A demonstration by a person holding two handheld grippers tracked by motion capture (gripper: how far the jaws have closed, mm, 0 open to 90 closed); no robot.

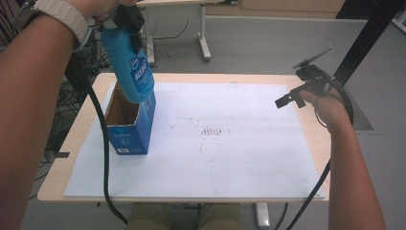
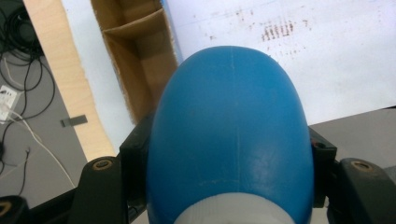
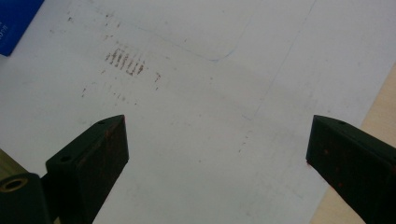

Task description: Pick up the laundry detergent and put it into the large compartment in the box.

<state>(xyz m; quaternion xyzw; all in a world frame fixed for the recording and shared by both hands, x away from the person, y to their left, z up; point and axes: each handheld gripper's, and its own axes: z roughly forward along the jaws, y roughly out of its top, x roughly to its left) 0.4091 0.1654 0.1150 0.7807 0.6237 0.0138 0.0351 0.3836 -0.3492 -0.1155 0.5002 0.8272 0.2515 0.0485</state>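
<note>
While the left gripper has its two jaws clamped on the neck end of the blue bottle, one black jaw showing on each side of the body in the left gripper view, the bottle hangs base-down in the air above the open top of the blue carton. Grip at the top end looks chosen so the body can drop freely into the box; judged step: lowering the bottle into a compartment. Long axis near vertical, tilted slightly, rounded base pointing down toward the carton mouth, cap end up inside the jaws. Base appears just above or at the rim; contact cannot be told. Carton stands upright at the left of the white sheet on the table, with a cardboard divider inside. Right gripper hovers near the right edge of the sheet, jaws spread wide, holding nothing, well apart from the carton, seemingly parked clear of the work
</note>
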